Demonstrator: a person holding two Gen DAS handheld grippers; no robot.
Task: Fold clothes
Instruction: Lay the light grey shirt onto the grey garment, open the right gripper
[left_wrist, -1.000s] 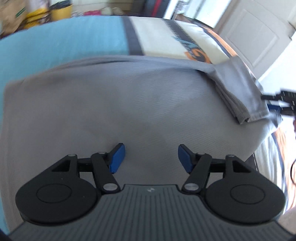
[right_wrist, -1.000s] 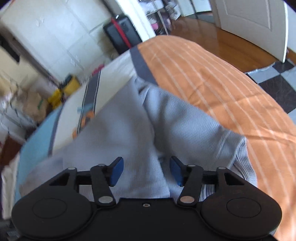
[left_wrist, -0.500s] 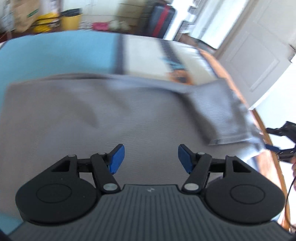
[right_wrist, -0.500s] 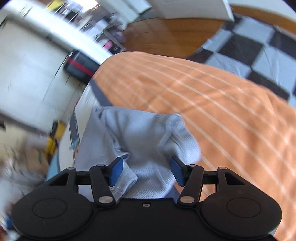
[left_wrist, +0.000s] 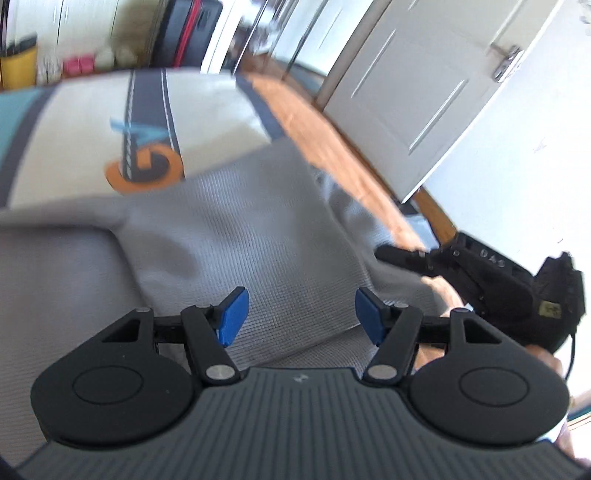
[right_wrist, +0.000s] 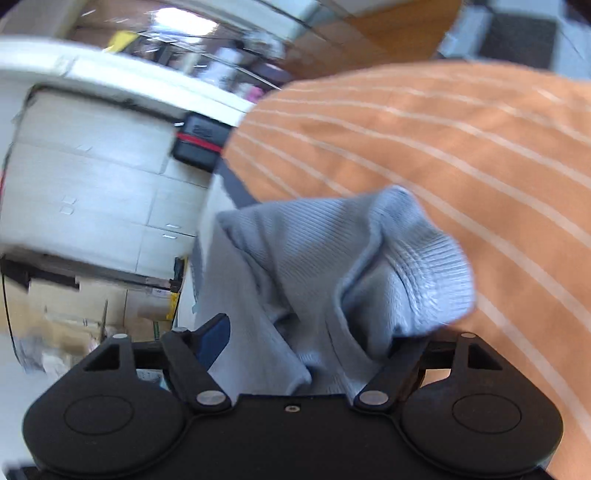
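Observation:
A grey knit garment (left_wrist: 240, 229) lies spread on the bed, with one sleeve folded back across it. My left gripper (left_wrist: 301, 317) hovers open just above that folded part, with nothing between its blue pads (left_wrist: 232, 314). The right gripper (left_wrist: 402, 256) shows at the garment's right edge in the left wrist view, held by a hand (left_wrist: 441, 290). In the right wrist view the right gripper (right_wrist: 308, 339) has its jaws opening. The bunched sleeve and its ribbed cuff (right_wrist: 424, 266) lie between them and drape over the right finger, hiding that pad.
The bedspread is orange with pale stripes (right_wrist: 461, 140) on the right, and cream with a printed logo (left_wrist: 144, 166) further left. A white door (left_wrist: 424, 92) stands past the bed's edge. A black suitcase (right_wrist: 199, 140) and white drawers (right_wrist: 92, 184) stand beyond the bed.
The left view has swung right across the garment to the folded sleeve and the right gripper. The right gripper has rolled and dipped, and its jaws have widened around the bunched cuff.

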